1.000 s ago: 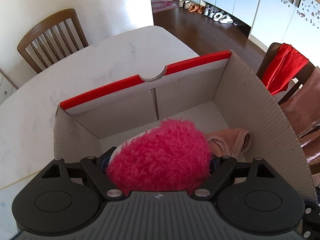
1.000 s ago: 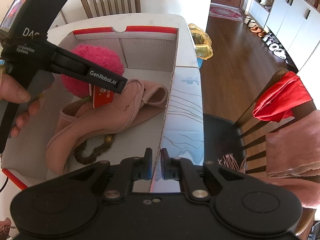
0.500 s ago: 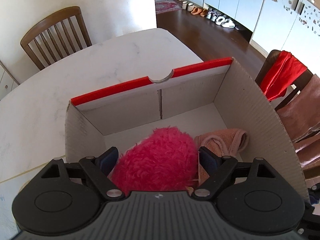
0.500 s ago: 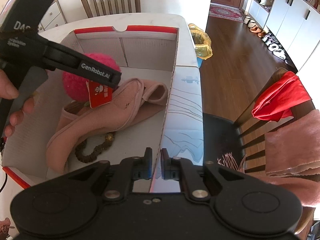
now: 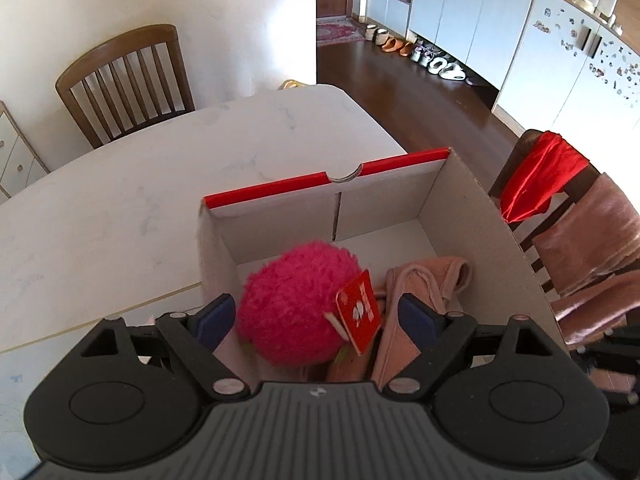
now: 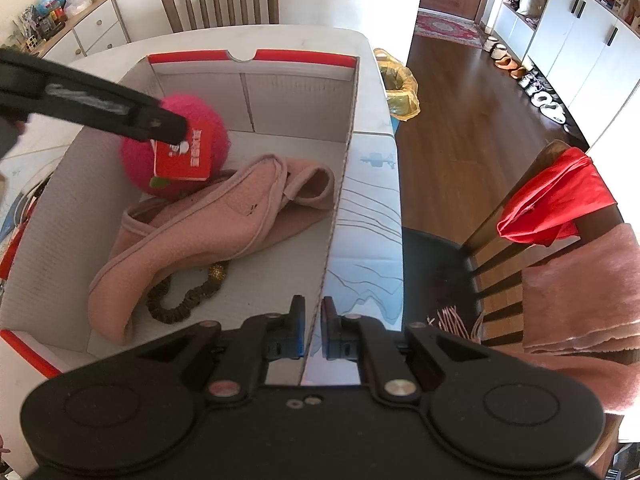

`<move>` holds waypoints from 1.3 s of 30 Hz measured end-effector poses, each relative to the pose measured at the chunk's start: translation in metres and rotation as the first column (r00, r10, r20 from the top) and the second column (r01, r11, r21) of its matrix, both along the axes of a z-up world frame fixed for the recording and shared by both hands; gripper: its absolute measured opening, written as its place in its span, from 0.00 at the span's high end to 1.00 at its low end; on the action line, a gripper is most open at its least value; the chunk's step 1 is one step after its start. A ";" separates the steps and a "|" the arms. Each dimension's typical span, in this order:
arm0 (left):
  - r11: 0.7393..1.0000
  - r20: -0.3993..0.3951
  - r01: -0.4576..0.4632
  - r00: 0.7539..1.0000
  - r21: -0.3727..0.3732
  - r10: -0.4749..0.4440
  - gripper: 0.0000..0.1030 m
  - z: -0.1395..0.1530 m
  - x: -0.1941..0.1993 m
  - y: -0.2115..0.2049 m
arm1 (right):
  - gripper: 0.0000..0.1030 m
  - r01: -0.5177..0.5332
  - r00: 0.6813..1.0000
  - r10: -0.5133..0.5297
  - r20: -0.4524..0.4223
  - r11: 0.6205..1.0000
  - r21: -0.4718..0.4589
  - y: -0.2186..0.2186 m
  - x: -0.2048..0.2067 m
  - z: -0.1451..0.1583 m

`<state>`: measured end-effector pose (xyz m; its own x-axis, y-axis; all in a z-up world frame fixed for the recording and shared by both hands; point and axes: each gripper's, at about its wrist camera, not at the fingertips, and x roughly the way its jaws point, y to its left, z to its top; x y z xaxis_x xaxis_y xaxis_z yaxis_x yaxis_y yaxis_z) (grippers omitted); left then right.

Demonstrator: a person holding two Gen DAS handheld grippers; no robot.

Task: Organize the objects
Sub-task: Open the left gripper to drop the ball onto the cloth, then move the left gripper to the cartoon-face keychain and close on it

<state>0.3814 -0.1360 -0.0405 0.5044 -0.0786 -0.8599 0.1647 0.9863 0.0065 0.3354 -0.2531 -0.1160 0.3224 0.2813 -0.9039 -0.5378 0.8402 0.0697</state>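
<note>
Left wrist view: close above cardboard box (image 5: 472, 216), angled steeply down toward far wall. Right wrist view: at box's side wall (image 6: 344, 184), looking down. Both share box interior, tabletop (image 5: 160, 184).

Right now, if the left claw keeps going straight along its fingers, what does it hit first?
Most likely the pink fluffy ball, which lies in the cardboard box between the open fingers of the left claw. Depth is unclear, so it could graze the pink cloth beside it.

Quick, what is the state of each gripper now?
Left gripper: open, holding nothing; the pink plush ball lies free in the box.
Right gripper: shut on the box wall.
</note>
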 end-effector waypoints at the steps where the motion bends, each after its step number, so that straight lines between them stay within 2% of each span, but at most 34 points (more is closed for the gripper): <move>1: 1.000 -0.001 0.003 1.000 -0.006 -0.003 0.14 0.003 -0.003 0.002 | 0.94 0.001 1.000 -0.001 0.001 1.000 -0.002 0.000 0.000 0.000; 14: 0.999 0.046 0.006 0.999 -0.037 -0.004 0.14 0.043 -0.053 0.041 | 0.94 0.006 1.000 -0.006 0.015 1.000 -0.027 0.004 -0.006 0.002; 20: 0.998 0.048 0.013 0.999 -0.059 -0.010 0.14 0.052 -0.082 0.067 | 0.94 0.005 1.000 -0.005 0.011 1.000 -0.026 0.002 -0.008 0.002; 24: 0.997 0.049 -0.021 0.998 -0.080 0.025 0.14 0.056 -0.097 0.095 | 0.94 0.004 1.000 -0.003 0.012 1.000 -0.024 -0.001 -0.011 0.001; 32: 0.982 0.038 -0.151 0.987 -0.112 0.156 0.14 0.047 -0.124 0.162 | 0.94 0.013 1.000 -0.013 0.002 1.000 -0.014 -0.003 -0.013 0.001; 39: 0.973 0.040 -0.220 0.974 -0.068 0.223 0.14 0.023 -0.132 0.203 | 0.94 0.014 1.000 -0.014 -0.004 1.000 -0.019 -0.002 -0.014 0.001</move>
<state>0.2496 0.0665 -0.0171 0.5551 -0.0135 -0.8317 -0.0570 0.9969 -0.0542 0.3212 -0.2556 -0.1146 0.3227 0.2593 -0.9103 -0.5253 0.8491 0.0556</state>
